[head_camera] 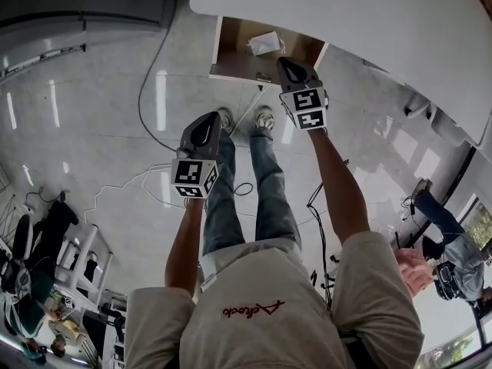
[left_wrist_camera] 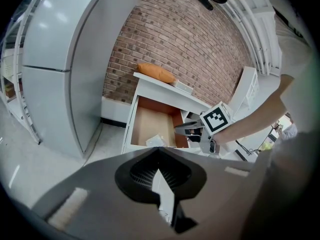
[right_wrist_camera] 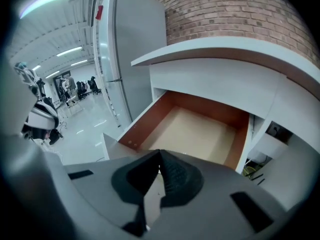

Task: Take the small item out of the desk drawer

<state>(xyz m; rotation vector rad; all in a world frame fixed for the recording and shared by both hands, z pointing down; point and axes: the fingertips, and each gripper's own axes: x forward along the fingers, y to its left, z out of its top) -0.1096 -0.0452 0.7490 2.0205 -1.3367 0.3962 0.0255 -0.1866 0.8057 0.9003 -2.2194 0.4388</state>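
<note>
The desk drawer [head_camera: 231, 52] stands pulled out under the white desk top [head_camera: 369, 21]; its bottom is brown. A small crumpled white item [head_camera: 267, 42] lies in it, also seen near the drawer's front in the left gripper view [left_wrist_camera: 156, 141]. My right gripper [head_camera: 284, 62] hovers at the drawer's front right corner, jaws shut and empty; its own view looks into the drawer [right_wrist_camera: 200, 129], where the item is hidden behind the jaws. My left gripper [head_camera: 211, 120] hangs lower left over the floor, short of the drawer, jaws shut and empty [left_wrist_camera: 159, 165].
A tall grey cabinet [left_wrist_camera: 60, 69] stands left of the desk against a brick wall [left_wrist_camera: 190, 39]. An orange object [left_wrist_camera: 156, 73] lies on the desk top. Cables [head_camera: 150, 114] run over the glossy floor. Another person [head_camera: 450, 248] is at the far right.
</note>
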